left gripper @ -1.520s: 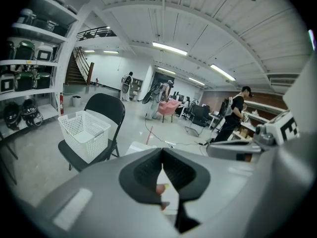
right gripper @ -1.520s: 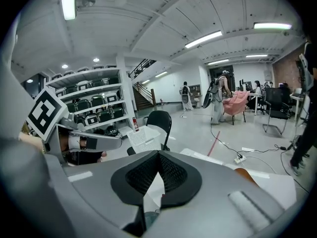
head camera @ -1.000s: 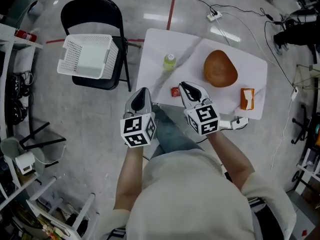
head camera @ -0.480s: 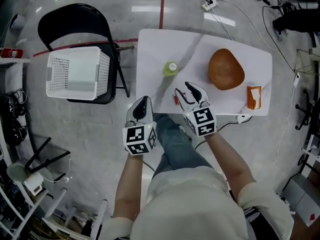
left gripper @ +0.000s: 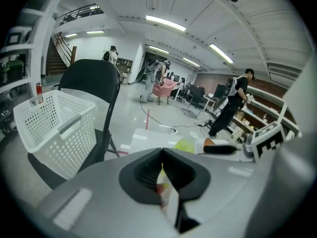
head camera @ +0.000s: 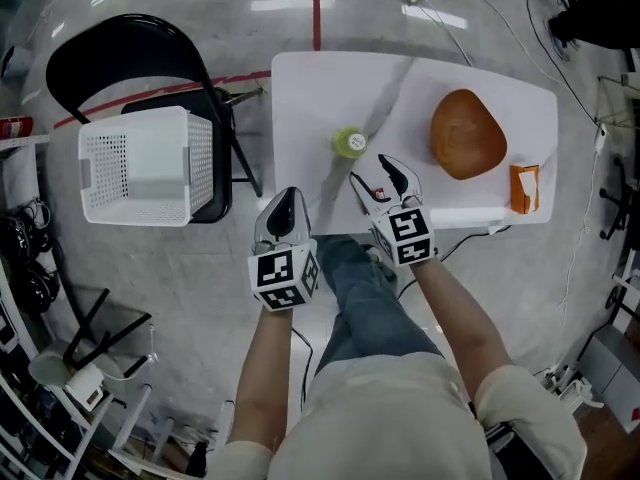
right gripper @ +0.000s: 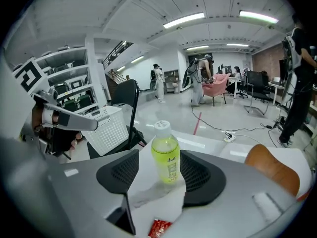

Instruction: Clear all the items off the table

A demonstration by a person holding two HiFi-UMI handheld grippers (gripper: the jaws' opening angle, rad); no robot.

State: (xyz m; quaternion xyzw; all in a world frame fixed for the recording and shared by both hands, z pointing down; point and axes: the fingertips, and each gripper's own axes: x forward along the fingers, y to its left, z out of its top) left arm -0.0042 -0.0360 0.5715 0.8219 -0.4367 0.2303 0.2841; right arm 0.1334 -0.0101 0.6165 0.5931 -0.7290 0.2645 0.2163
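"Polished grey floor [head camera: 200, 268] with a red line [head camera: 316, 8] across it, and the white table [head camera: 300, 98] below the head camera. What's on it?"

"A green bottle [head camera: 350, 143] stands upright toward the near side. There's a brown bowl-shaped thing [head camera: 467, 134] to its right, an orange carton [head camera: 523, 188] at the right end and a small red packet [head camera: 380, 193] by the near edge. Beside the table, a white basket [head camera: 150, 165] sits on a black folding chair [head camera: 120, 63]."

"And the grippers?"

"The right gripper [head camera: 372, 173] is over the table's near edge with its jaws apart — they have just been opening. Its own view shows the bottle standing ahead, framed between the pads but clear of them. The packet lies lower down, partly cut off at the bottom of that view. The left gripper [head camera: 286, 196] is at the table's near-left corner with its jaws together, and its view shows the tips meeting."

"Anything the head view misses?"

"People [right gripper: 198, 81] standing far back in the room, shelving [right gripper: 64, 83] and ceiling lights [right gripper: 183, 20] show only in the gripper views. The left gripper view catches the basket and chair well, but its own jaws cover most of the table. A sliver of yellow and red shows in the slit between them — probably the bottle and packet, though I can't be sure. The carton I can only make out from above."
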